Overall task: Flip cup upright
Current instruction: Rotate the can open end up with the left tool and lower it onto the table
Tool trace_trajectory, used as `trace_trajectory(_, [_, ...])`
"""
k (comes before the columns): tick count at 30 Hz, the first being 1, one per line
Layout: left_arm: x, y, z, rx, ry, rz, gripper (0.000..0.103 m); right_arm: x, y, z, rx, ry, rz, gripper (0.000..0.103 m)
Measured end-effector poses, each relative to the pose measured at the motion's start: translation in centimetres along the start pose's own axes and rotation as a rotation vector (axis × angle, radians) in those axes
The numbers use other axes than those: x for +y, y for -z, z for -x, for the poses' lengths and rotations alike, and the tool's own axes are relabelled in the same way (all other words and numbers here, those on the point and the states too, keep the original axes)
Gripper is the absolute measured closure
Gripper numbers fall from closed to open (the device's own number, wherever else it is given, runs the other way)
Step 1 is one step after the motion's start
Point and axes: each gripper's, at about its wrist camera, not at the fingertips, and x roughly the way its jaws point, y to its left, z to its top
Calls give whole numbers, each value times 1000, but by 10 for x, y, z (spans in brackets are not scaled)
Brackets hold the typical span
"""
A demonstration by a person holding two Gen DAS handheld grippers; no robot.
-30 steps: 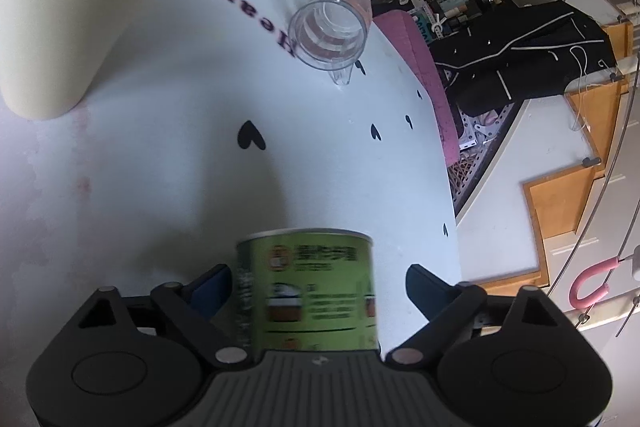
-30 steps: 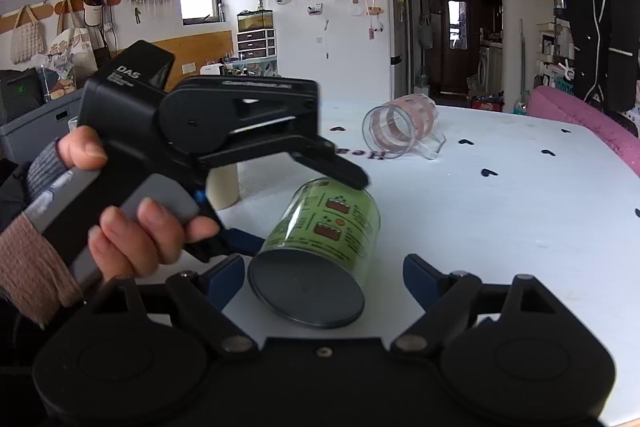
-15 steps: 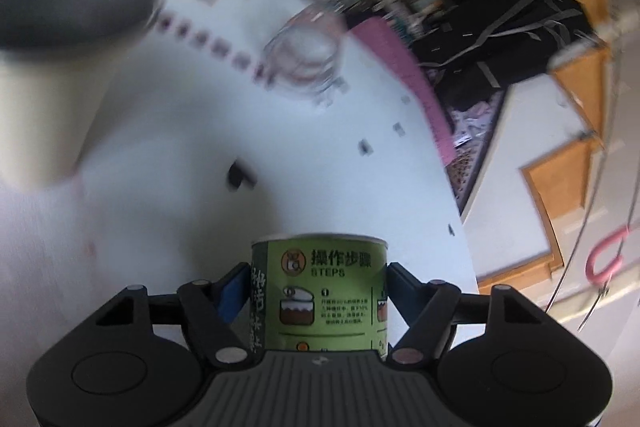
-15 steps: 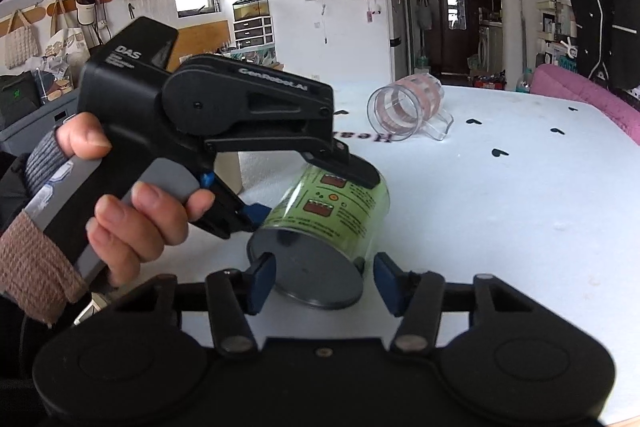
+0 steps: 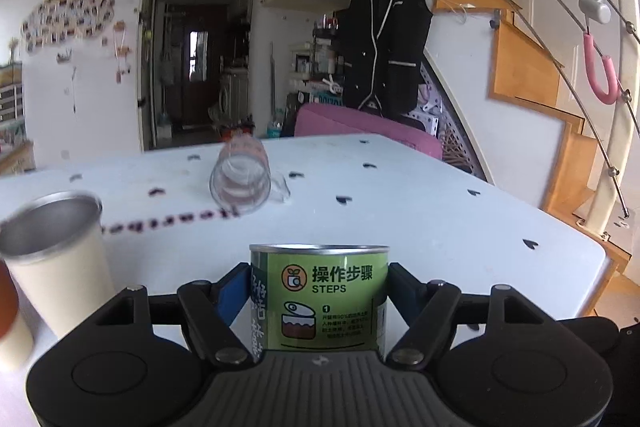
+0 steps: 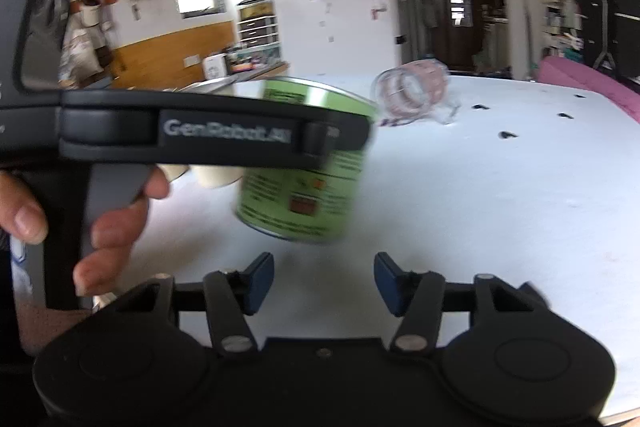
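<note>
The green can-shaped cup (image 5: pixel 320 297) with printed steps stands nearly upright between the fingers of my left gripper (image 5: pixel 319 285), which is shut on it. In the right wrist view the same cup (image 6: pixel 304 183) hangs slightly tilted just above the white table (image 6: pixel 480 207), held by the left gripper body (image 6: pixel 200 133) in a hand. My right gripper (image 6: pixel 323 277) is open and empty, just in front of and below the cup, not touching it.
A clear glass mug with pink bands (image 5: pixel 242 179) lies on its side further back, also in the right wrist view (image 6: pixel 412 93). A cream metal-rimmed tumbler (image 5: pixel 56 259) stands at the left. The table's right edge (image 5: pixel 580 239) drops toward wooden stairs.
My left gripper closed on the green cup and rotated it from lying on its side to nearly upright. My right gripper let go of the cup's base, opened and drew back.
</note>
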Motion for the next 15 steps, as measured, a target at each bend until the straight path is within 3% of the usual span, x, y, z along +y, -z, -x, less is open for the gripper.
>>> trace_trajectory(5, [10, 6, 5, -15, 60, 3, 29, 11, 9, 1, -2, -33, 52, 32])
trace_trajectory(8, [14, 9, 6, 23, 106, 15, 28, 9, 8, 6, -18, -54, 43, 32])
trace_trajectory(13, [16, 14, 9, 32, 113, 11, 28, 6, 6, 12, -53, -69, 13, 33])
trace_trajectory(15, [17, 14, 8, 34, 110, 12, 28, 9, 5, 8, -47, -62, 24, 40])
